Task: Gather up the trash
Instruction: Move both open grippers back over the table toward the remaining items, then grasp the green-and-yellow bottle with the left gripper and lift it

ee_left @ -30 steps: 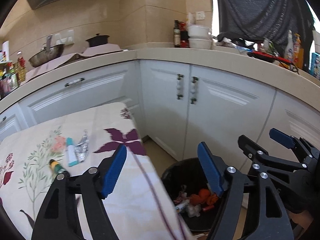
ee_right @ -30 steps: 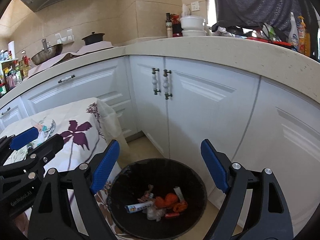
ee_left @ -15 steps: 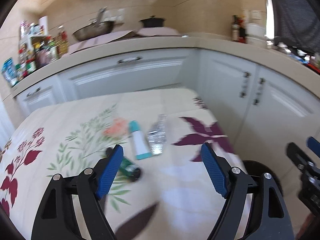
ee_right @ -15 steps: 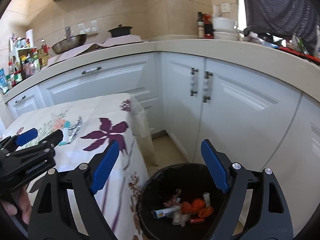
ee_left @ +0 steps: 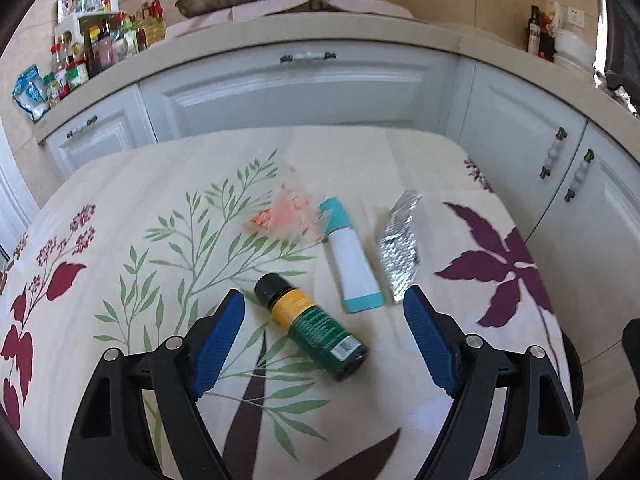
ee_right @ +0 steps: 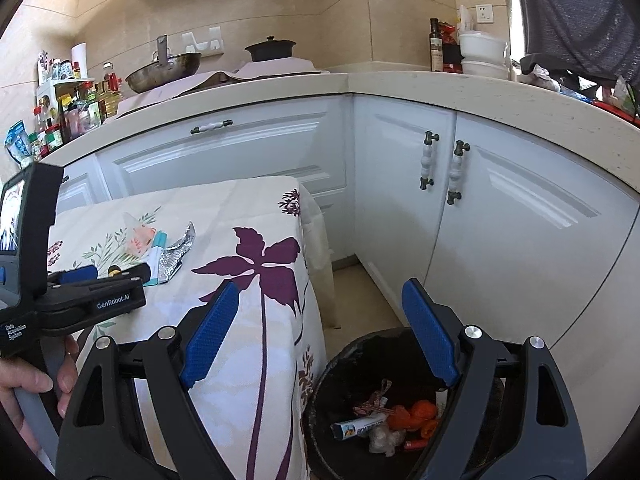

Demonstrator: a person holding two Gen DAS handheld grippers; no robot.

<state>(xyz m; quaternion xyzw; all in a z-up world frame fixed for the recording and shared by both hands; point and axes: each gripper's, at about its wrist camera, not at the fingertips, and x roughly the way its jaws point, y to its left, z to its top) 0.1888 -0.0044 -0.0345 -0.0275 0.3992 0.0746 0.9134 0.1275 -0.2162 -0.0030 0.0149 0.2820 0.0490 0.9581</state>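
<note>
- Trash on floral-clothed counter (ee_left: 120,184): dark green bottle with yellow band and black cap (ee_left: 312,328), lying beside white-and-teal tube (ee_left: 352,260); crumpled silver foil (ee_left: 400,248) just right of tube.
- Left tongs (ee_left: 324,336) wide after slight narrowing, astride bottle, not pressing.
- Right tongs (ee_right: 320,336) wide, empty, above black round bin (ee_right: 344,364).

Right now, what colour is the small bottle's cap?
Black, on the green, yellow-banded bottle; clearest in the left wrist view.

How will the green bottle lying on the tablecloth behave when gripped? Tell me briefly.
The green bottle lies on its side and looks round, so a nudge would probably roll it. Its smooth surface may slip between the pads. It seems small and rigid, likely light.
</note>
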